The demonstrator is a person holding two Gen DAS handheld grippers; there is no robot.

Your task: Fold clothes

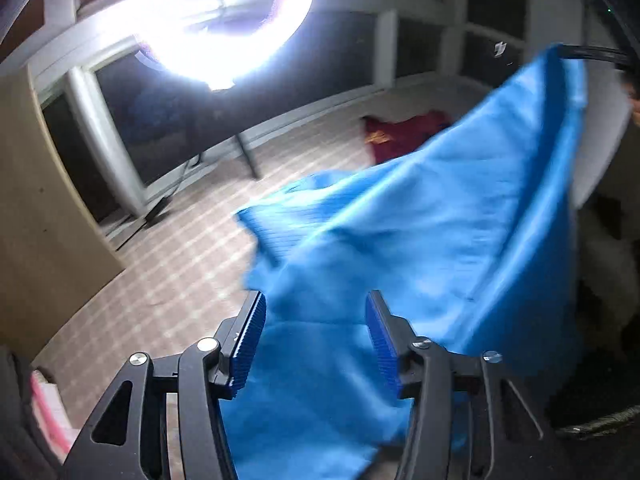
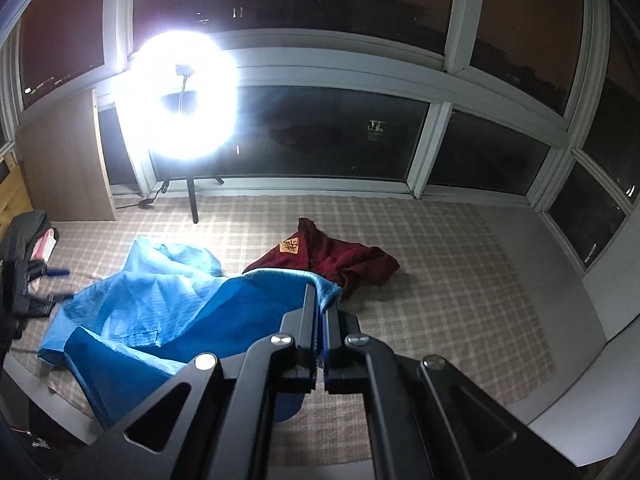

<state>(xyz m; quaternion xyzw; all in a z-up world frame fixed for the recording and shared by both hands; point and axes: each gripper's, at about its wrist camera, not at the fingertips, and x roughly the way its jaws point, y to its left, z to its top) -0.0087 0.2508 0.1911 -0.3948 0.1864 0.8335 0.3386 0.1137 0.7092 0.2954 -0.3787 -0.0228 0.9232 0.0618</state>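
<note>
A blue garment (image 2: 152,308) lies crumpled on the plaid mat (image 2: 440,280). My right gripper (image 2: 321,304) is shut on its edge and holds that corner raised. In the left wrist view the blue garment (image 1: 420,240) rises as a sheet toward the upper right. My left gripper (image 1: 316,296) is open, its blue pads (image 1: 252,340) wide apart. Blue cloth fills the gap between the pads, but they do not press on it. From the right wrist view the left gripper (image 2: 60,283) is blurred at the garment's left edge. A dark red garment (image 2: 332,256) with a yellow patch lies behind it.
A bright ring light (image 2: 184,100) on a stand stands at the back by the dark windows (image 2: 340,136). A wooden board (image 2: 64,156) leans at the left. Pink and dark items (image 2: 40,236) lie at the mat's left edge. The dark red garment (image 1: 404,136) shows far off.
</note>
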